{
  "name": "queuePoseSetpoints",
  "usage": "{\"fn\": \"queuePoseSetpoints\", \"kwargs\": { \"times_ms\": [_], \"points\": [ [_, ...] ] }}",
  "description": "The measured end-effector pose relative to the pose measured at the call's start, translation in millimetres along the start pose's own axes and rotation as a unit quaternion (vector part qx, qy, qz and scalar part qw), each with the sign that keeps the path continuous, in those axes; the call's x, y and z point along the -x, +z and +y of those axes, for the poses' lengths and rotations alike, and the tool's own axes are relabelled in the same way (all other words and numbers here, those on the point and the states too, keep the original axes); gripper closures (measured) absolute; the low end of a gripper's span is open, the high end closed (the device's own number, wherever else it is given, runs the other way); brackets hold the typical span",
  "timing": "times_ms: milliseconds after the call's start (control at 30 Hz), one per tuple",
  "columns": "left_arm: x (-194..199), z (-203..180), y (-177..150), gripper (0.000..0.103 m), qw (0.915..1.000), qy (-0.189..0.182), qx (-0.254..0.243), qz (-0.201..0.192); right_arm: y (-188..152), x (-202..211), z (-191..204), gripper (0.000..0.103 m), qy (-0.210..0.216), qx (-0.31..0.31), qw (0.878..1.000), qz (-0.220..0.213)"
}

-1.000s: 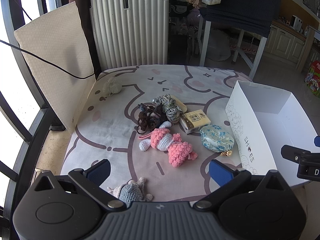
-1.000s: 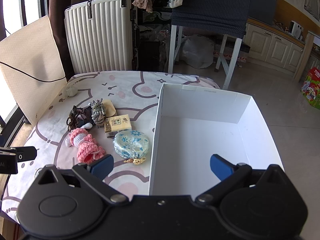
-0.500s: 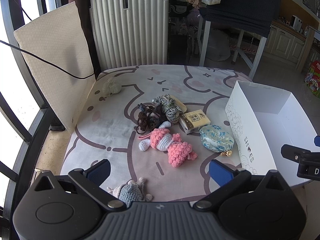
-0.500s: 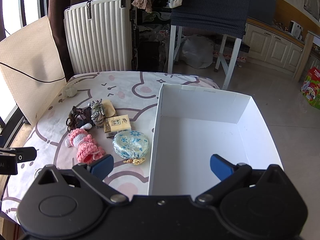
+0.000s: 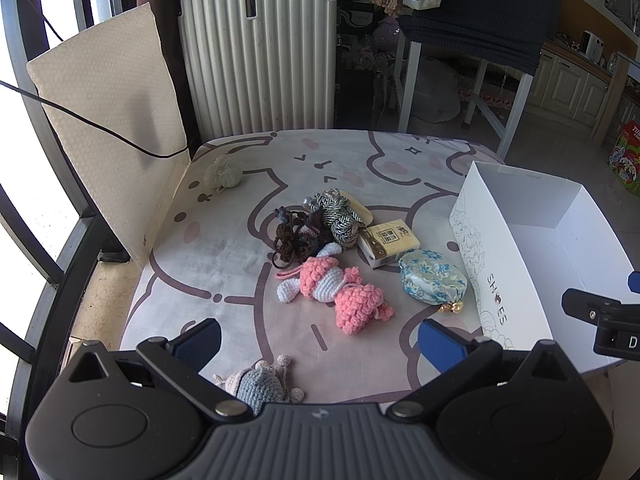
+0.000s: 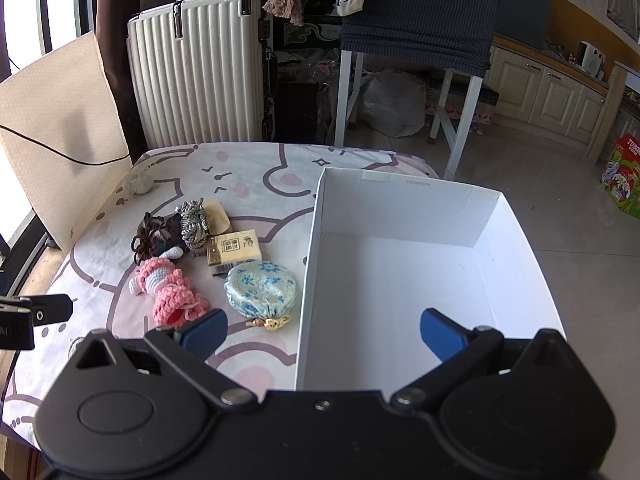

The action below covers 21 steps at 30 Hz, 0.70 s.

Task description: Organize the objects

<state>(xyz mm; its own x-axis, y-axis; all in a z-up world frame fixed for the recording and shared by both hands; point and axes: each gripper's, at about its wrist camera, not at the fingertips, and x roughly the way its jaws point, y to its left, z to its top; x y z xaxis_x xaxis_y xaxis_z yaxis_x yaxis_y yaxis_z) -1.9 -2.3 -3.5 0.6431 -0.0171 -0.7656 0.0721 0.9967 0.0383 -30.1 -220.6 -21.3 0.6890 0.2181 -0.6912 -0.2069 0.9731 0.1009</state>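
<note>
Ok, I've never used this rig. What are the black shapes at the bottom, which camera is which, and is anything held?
Each picture comes from a camera on a hand-held gripper, looking along its two blue-padded fingers. The left gripper hovers over the table, open and empty. The right gripper is open, empty, above the white shoebox, which holds nothing. On the table: a pink crochet doll, a blue floral pouch, a small yellow box, yarn bundles and a grey crochet toy.

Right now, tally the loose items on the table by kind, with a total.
Crochet toys: 2, pink and grey
Yarn or cord bundles: 3, brown, striped, cream
Tissue pack: 1
Blue floral pouch: 1
Total: 7
</note>
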Motion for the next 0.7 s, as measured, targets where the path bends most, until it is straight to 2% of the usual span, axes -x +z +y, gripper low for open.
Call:
{"fn": "queuePoseSetpoints", "kwargs": {
  "times_ms": [700],
  "points": [
    [6.5,-2.0,3.7,0.000,0.9999,-0.005,-0.004,-0.012,2.9,1.5,-0.3,0.000,0.012,0.012,1.000,0.000]
  ]
}}
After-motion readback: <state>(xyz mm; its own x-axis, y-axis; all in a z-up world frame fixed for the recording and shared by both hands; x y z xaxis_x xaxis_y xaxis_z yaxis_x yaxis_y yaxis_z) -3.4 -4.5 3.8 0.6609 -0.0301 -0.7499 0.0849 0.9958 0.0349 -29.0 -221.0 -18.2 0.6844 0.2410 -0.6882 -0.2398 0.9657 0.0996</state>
